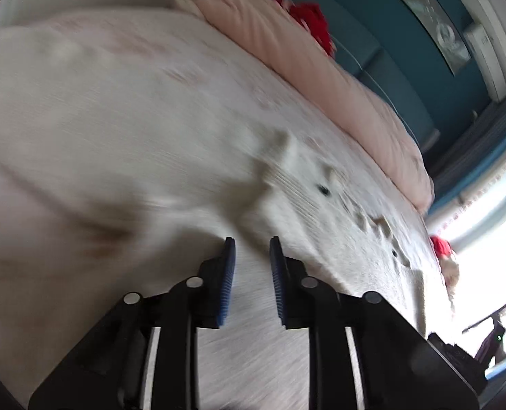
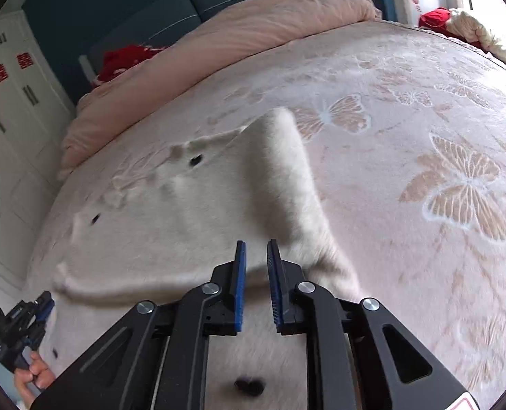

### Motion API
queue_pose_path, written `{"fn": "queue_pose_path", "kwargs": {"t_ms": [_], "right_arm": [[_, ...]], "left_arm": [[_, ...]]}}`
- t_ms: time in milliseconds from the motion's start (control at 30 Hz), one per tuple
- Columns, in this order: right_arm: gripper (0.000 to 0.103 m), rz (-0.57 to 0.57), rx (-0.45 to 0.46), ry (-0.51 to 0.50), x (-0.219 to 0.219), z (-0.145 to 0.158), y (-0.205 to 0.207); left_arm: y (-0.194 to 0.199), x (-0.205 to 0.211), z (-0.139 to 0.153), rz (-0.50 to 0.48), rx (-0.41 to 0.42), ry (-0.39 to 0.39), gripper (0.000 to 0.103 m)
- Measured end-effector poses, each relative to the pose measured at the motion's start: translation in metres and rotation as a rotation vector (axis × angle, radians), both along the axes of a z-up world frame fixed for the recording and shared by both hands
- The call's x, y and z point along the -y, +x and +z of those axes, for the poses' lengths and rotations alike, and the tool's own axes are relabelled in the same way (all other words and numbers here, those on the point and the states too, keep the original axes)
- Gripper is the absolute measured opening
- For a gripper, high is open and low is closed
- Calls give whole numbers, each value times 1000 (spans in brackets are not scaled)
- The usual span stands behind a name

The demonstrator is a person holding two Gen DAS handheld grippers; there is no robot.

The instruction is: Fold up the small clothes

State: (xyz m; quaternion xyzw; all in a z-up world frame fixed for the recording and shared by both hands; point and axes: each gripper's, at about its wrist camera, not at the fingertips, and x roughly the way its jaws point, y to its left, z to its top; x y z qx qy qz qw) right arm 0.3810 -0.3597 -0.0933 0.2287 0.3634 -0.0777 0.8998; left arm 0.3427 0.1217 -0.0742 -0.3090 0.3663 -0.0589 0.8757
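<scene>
Two tools, left tool (image 1: pixel 252 239) and right tool (image 2: pixel 255 242), hover slightly parted and empty over the cream garment (image 2: pixel 184 225) on the bed (image 2: pixel 424 273).

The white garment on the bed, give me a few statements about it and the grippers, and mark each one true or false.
1. The white garment lies on a butterfly-patterned bedspread. True.
2. The right gripper clamps a red cloth. False: nothing shows between its parted blue pads.
3. The left gripper stands open. True.
4. The garment has bright green buttons. False: they are dark.
5. A pink duvet lies bunched beyond the garment. True.
</scene>
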Motion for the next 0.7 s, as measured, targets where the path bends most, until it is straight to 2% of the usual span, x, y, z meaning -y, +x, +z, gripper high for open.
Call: {"fn": "queue_pose_path", "kwargs": {"t_ms": [67, 100, 167, 200, 300, 367, 433, 533, 600, 633, 667, 700], "right_arm": [[21, 39, 0, -14, -13, -8, -30], [27, 62, -15, -35, -23, -14, -36], [36, 86, -49, -59, -35, -33, -56], [38, 84, -45, -68, -39, -36, -59], [56, 96, -27, -82, -42, -37, -58], [59, 105, -37, -103, -49, -41, -57], [66, 119, -44, -160, -61, -42, -57], [70, 123, -66, -254, -79, -49, -59], [71, 124, -66, -262, -80, -49, -59], [71, 124, -62, -253, -79, -49, -60], [71, 126, -59, -242, -77, -50, -60], [71, 127, -56, -233, -74, -51, -61]], "left_arm": [[-24, -45, 6, 87, -7, -29, 32], [-37, -78, 10, 171, -24, -29, 44], [-55, -134, 15, 312, -39, -22, 55], [-60, -156, 16, 363, -45, -13, 57], [-67, -240, 19, 527, -94, 22, 57], [-60, -289, 18, 613, -137, 21, 57], [-49, -316, 17, 656, -152, 14, 57], [-30, -334, 14, 685, -168, -4, 57], [-14, -335, 11, 674, -184, -11, 54], [-9, -336, 10, 665, -201, 4, 45], [-2, -336, 10, 647, -220, 9, 17], [5, -336, 10, 624, -248, 3, 10]]}}
